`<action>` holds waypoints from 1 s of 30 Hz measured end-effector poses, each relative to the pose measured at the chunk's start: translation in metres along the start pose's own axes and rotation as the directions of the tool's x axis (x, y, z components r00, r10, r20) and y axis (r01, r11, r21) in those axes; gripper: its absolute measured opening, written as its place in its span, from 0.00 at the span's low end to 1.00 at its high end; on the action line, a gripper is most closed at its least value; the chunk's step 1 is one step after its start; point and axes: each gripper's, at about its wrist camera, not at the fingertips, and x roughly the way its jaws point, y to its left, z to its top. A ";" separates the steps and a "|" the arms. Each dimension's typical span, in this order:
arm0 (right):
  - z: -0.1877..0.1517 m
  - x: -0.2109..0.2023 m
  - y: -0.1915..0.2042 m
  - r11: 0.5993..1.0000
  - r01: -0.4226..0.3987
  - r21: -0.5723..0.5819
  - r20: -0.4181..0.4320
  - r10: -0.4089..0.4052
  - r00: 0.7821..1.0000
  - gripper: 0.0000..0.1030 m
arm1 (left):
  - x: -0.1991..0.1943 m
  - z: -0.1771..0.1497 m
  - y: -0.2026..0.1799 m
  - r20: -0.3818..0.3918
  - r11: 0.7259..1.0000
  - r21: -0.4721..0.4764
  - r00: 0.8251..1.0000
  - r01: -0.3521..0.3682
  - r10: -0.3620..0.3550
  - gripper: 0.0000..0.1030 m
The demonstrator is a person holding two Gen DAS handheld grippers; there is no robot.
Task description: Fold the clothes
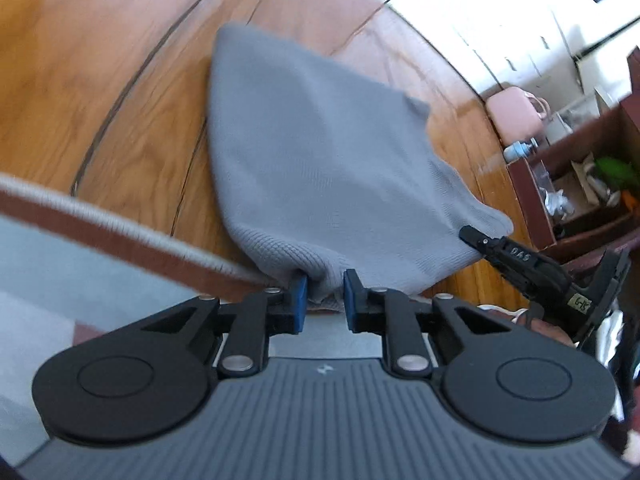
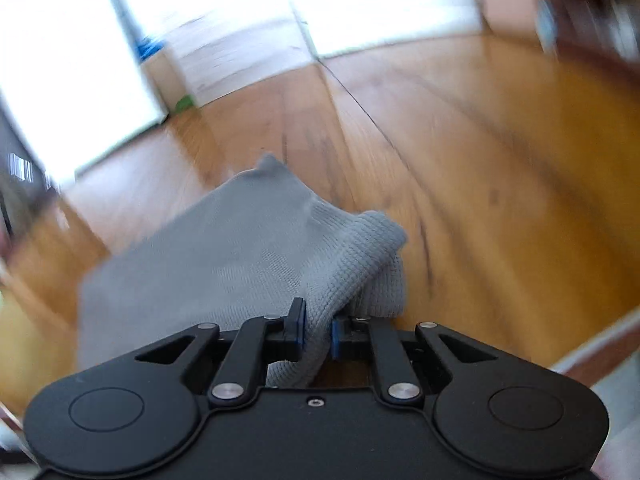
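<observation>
Two hand-held grippers pinch the near edge of a grey knitted garment (image 1: 304, 152) above a wooden floor (image 1: 100, 80). The left gripper (image 1: 325, 300) is clenched on a bunched fold of the cloth, its blue pads (image 1: 298, 298) pressing the fabric from both sides. The right gripper (image 2: 316, 334) likewise grasps a gathered corner, the knit squeezed into a thick roll between its pads and spilling down behind them. In the left wrist view the right gripper's black tip (image 1: 480, 240) shows at the garment's right corner.

The garment is plain mid-grey with a fine ribbed weave, visible closest to the pads. From the two gripped points it stretches away, its near edge lifted and its far end lying on the floor boards; the surface is mostly smooth, with a soft crease near the far edge.

Beyond it, to the right, a dark wooden shelf unit (image 1: 580, 168) holds small clutter, with a pink container (image 1: 512, 112) beside it. The right wrist view is heavily blurred.
</observation>
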 end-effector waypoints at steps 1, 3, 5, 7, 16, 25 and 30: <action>0.001 -0.002 0.001 1.000 0.002 -0.020 -0.003 -0.002 1.000 0.15 | 0.000 0.000 -0.002 0.006 1.000 0.008 1.000 -0.002 0.002 0.18; 0.003 -0.001 -0.003 1.000 -0.003 -0.006 -0.015 0.003 1.000 0.15 | -0.001 0.001 0.005 0.006 0.999 -0.030 1.000 0.027 -0.027 0.24; 0.008 0.007 -0.011 0.998 -0.020 0.061 -0.033 0.022 0.999 0.15 | -0.001 0.002 0.014 0.002 0.994 -0.087 0.998 0.064 -0.064 0.26; 0.012 0.017 -0.021 0.990 -0.041 0.132 -0.057 0.049 0.997 0.16 | -0.001 0.005 0.025 -0.012 0.985 -0.146 0.995 0.092 -0.095 0.26; 0.012 0.040 -0.030 0.944 -0.061 0.326 -0.107 0.101 0.989 0.23 | 0.013 0.002 0.032 -0.079 0.969 -0.230 0.990 0.093 -0.114 0.41; 0.009 0.049 -0.036 0.945 -0.042 0.324 -0.116 0.084 0.990 0.32 | 0.016 0.000 0.015 -0.026 0.994 -0.107 1.000 -0.018 0.015 0.73; 0.005 0.052 -0.044 0.906 -0.079 0.415 -0.081 0.124 0.989 0.52 | 0.022 0.002 0.025 -0.005 0.982 -0.175 0.998 0.066 -0.068 0.71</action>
